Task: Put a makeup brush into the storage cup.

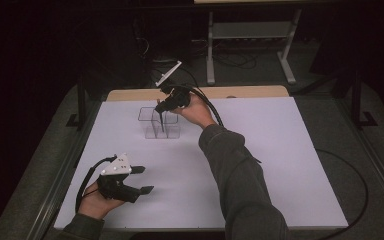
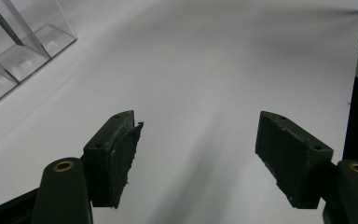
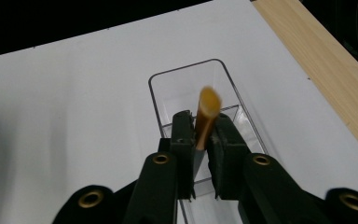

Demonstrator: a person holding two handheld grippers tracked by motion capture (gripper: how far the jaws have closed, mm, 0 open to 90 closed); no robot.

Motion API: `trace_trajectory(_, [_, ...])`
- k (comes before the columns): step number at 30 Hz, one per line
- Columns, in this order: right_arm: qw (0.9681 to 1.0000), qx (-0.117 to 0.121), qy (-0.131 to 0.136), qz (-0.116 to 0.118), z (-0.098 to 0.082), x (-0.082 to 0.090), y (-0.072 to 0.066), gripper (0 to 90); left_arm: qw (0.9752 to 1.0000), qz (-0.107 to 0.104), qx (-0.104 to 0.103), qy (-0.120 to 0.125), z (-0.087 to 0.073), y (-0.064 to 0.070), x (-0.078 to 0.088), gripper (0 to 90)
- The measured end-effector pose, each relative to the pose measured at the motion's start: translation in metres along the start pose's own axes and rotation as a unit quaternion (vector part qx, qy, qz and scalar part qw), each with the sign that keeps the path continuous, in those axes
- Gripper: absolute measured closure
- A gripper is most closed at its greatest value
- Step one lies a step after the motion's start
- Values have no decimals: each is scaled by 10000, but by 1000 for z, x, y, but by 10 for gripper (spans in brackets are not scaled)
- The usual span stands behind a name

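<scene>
Between right hand-held gripper (image 3: 200, 144) jaws: tan-handled tool (image 3: 206, 116), above clear organizer (image 3: 186, 84).

A dim room around a white-topped table

The table (image 1: 280, 165) carried a white sheet, with a pale wooden strip (image 1: 240, 92) showing along its far edge. Grey carpet (image 1: 330, 115) covered the floor on both sides. Beyond the far edge stood a light metal frame (image 1: 250, 45) with splayed feet, loose cables (image 1: 230, 60) beside it, and the surroundings lay in darkness.
</scene>
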State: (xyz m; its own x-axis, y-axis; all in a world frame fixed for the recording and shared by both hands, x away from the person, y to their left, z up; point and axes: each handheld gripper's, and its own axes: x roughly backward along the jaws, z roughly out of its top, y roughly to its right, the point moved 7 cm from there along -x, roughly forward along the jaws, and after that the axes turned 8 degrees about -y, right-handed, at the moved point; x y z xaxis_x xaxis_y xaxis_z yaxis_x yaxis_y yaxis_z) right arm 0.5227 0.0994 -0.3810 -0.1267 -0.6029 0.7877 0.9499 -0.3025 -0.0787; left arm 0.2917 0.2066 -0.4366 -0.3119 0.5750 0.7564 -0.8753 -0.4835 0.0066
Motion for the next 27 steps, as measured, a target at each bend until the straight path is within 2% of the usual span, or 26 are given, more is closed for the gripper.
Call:
trace_trajectory(8, [10000, -92, 12, 32, -7, 0, 0, 728, 10000, 8, 3, -18, -1, 0, 0, 285])
trace_trajectory(10, [9999, -144, -47, 4, -10, 1, 0, 718, 10000, -2, 6, -23, -1, 0, -1, 285])
trace_trajectory(15, [9997, -221, 9, 53, -14, 9, -1, 697, 10000, -16, 10, -36, 0, 1, -2, 284])
trace_trajectory(20, [9999, -127, 83, 12, -16, 17, -2, 681, 10000, -24, 13, -28, 0, 2, -2, 282])
trace_trajectory(22, [9998, -183, 113, 40, -17, 20, -3, 672, 10000, -21, -36, -70, 0, 1, -2, 282])
trace_trajectory(23, [9998, -150, 119, 22, -18, 21, -3, 668, 10000, -37, 24, -35, 0, 2, -3, 282])
trace_trajectory(27, [9998, -133, 157, 72, -21, 23, -7, 662, 10000, -35, 15, -59, 1, 2, -3, 280])
